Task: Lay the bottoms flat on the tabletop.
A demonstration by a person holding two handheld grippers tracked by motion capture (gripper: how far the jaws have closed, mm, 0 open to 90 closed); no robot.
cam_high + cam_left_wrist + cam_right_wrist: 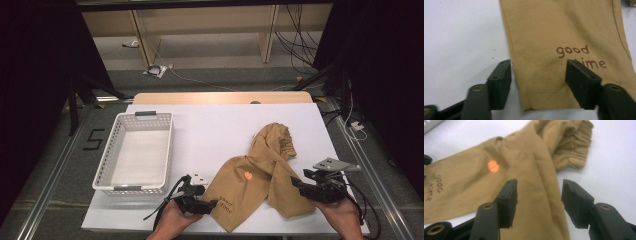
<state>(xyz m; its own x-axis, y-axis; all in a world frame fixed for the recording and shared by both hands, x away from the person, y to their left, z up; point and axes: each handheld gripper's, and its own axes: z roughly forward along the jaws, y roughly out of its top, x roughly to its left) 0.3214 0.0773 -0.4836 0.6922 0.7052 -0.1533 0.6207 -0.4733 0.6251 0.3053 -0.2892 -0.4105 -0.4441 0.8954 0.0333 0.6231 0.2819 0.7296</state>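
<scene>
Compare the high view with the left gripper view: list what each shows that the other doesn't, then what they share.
High view alone: the white basket left of the trousers, the right gripper at the trousers' right edge, both hands, and the floor beyond the table.
Left gripper view alone: the stitched hem close up, lying between that gripper's parted jaws.
Both: the tan trousers with the "good time" print, the white table, and the left gripper.
</scene>
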